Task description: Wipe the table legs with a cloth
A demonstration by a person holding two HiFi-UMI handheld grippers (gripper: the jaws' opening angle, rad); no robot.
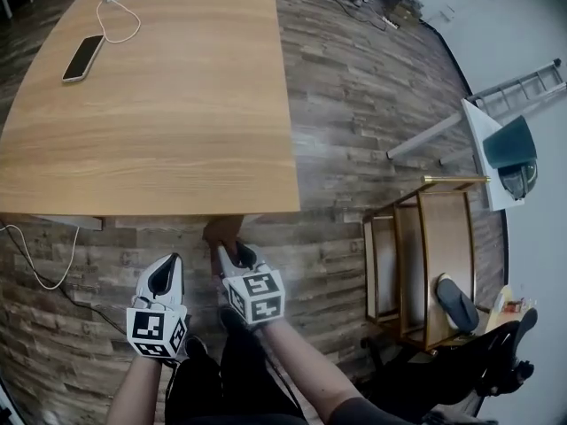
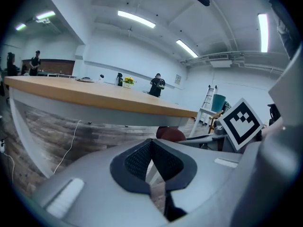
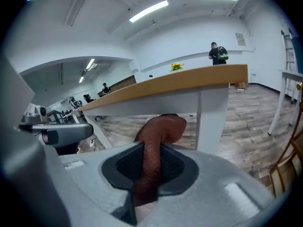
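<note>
Just below the light wooden worktop's (image 1: 177, 104) near edge, right hand-held gripper (image 1: 238, 256) clamps a rust-brown cloth (image 3: 158, 131), raised near the white table leg (image 3: 208, 122), likely for wiping; left hand-held gripper (image 1: 165, 276) closed, empty, kept clear.

A wooden tabletop (image 1: 177, 104) is seen from above, with a phone (image 1: 82, 57) and a white cable (image 1: 120, 16) laid at its far left. At its near edge a brown cloth (image 1: 221, 230) is met by the right tongs (image 1: 237, 257). The left tongs (image 1: 166, 273) are held just beside them, over the plank floor (image 1: 354, 87).
</note>
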